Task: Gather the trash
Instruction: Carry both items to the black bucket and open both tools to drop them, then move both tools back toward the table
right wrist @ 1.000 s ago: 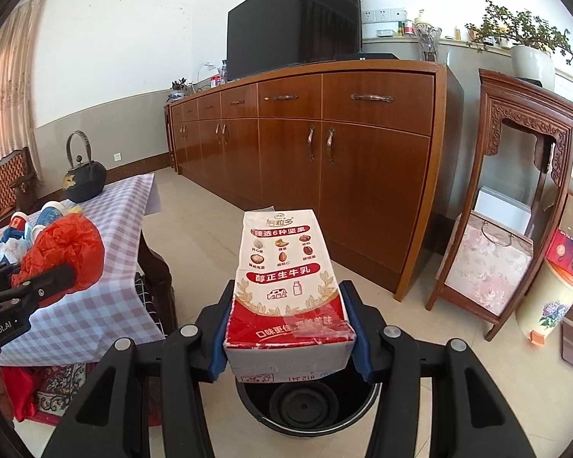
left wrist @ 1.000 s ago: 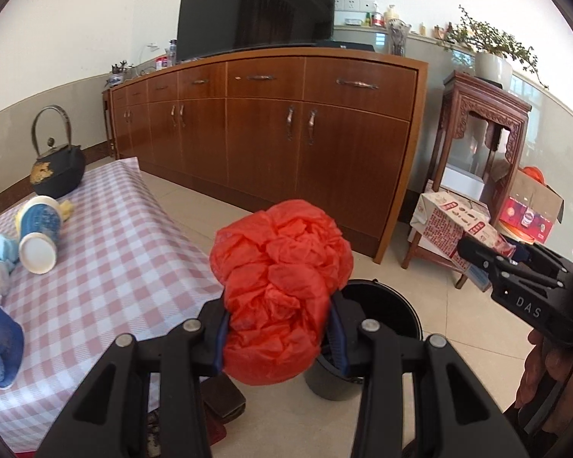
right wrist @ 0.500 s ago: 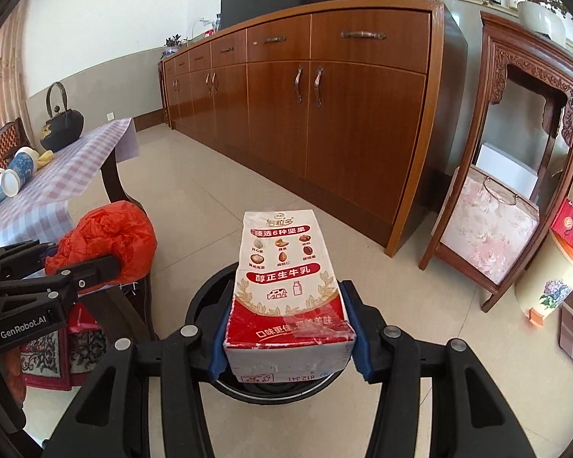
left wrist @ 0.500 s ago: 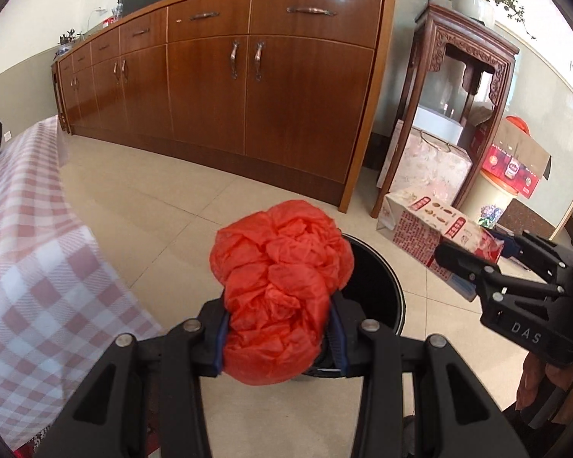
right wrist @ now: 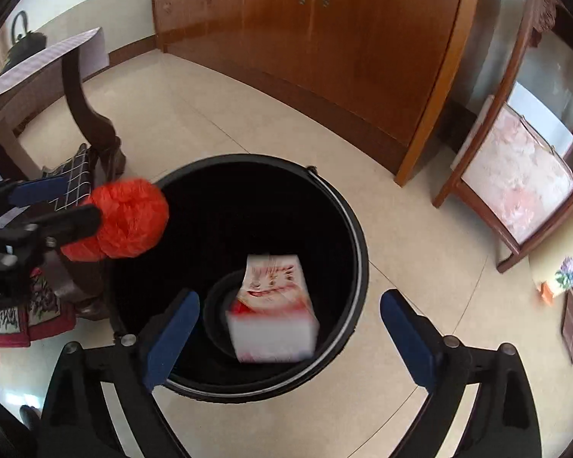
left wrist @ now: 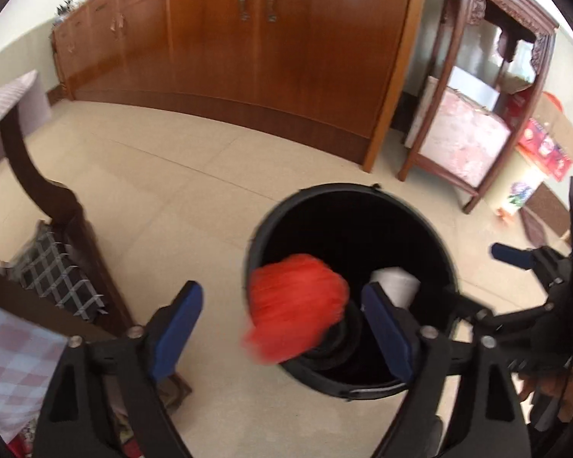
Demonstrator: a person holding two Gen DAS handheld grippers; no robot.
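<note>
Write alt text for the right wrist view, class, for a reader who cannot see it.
A red and white carton, blurred, drops free between the open right gripper into a black bin on a tiled floor. At left, the left gripper has a crumpled red bag beside it at the bin's rim; wooden cabinets stand behind.

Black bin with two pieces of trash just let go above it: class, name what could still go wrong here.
1. The red plastic bag falls near the black bin rim; it may land outside.
2. The left gripper and right gripper, both open, hang close together and may collide.
</note>
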